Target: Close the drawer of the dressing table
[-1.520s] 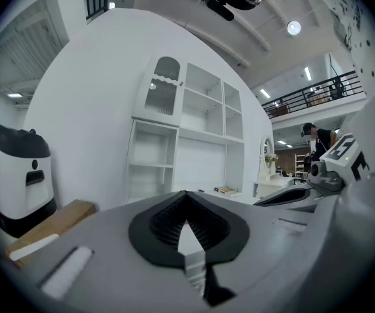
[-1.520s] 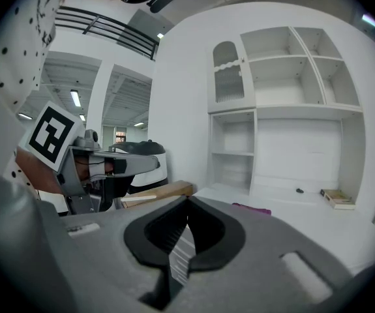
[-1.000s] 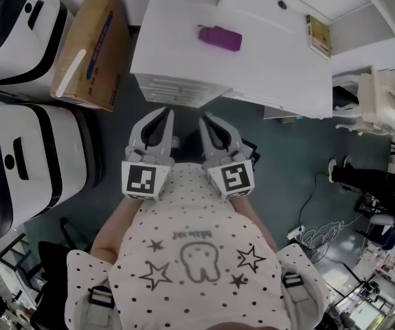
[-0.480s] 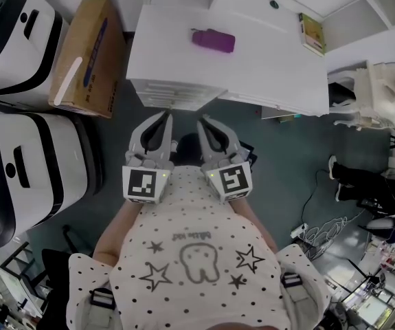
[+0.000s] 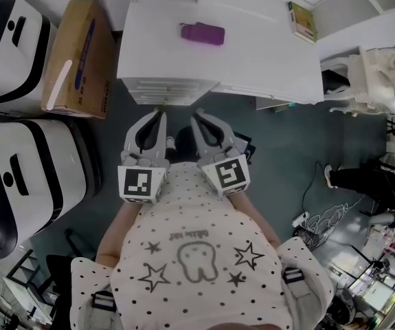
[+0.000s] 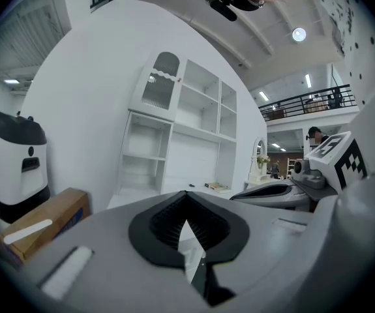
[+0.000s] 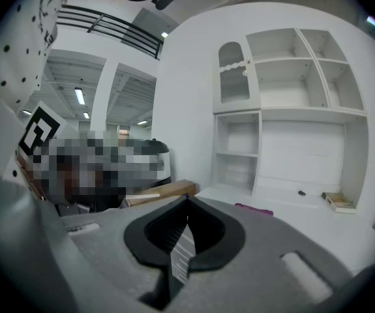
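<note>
The dressing table shows mostly its top. Its drawers are only a thin strip at the near edge, so I cannot tell if one sticks out. The purple thing on the dressing table is too small to name. Left of the dressing table, the white machines are cut off by the picture's edge.

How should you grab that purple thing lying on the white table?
Grip the purple case across its narrow width, about the middle of its length, coming straight down from above. It lies flat on the dressing table, long and slim, with bare tabletop on every side, so the jaws can likely straddle it there.
</note>
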Motion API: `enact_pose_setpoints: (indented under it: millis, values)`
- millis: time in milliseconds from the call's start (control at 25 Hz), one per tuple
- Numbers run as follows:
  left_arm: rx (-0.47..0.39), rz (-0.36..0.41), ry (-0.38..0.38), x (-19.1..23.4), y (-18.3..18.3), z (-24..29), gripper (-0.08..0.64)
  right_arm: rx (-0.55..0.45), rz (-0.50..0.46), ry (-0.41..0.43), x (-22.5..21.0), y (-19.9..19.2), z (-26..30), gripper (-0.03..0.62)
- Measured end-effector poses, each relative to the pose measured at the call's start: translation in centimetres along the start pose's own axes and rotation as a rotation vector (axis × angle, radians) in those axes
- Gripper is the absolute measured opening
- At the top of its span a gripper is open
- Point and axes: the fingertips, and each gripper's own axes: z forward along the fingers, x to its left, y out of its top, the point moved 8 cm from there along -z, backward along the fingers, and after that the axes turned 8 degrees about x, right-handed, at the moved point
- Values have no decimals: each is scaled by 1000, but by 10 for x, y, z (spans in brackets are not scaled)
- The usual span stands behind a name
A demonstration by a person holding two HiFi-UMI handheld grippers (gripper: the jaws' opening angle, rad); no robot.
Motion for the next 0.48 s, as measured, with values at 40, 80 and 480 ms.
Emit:
enact_pose_setpoints:
  millis: [40,80,480]
  values:
    - [0,-4,0,0,0,0,-6,2,-4,3,0,0,0,-5]
    - [0,-8,0,0,0,0,-6,1,-7,4,0,0,0,-5]
    - [-4,1,-6,-3,0,8,-6,-18,2,-17,-9,-5,-3,-5]
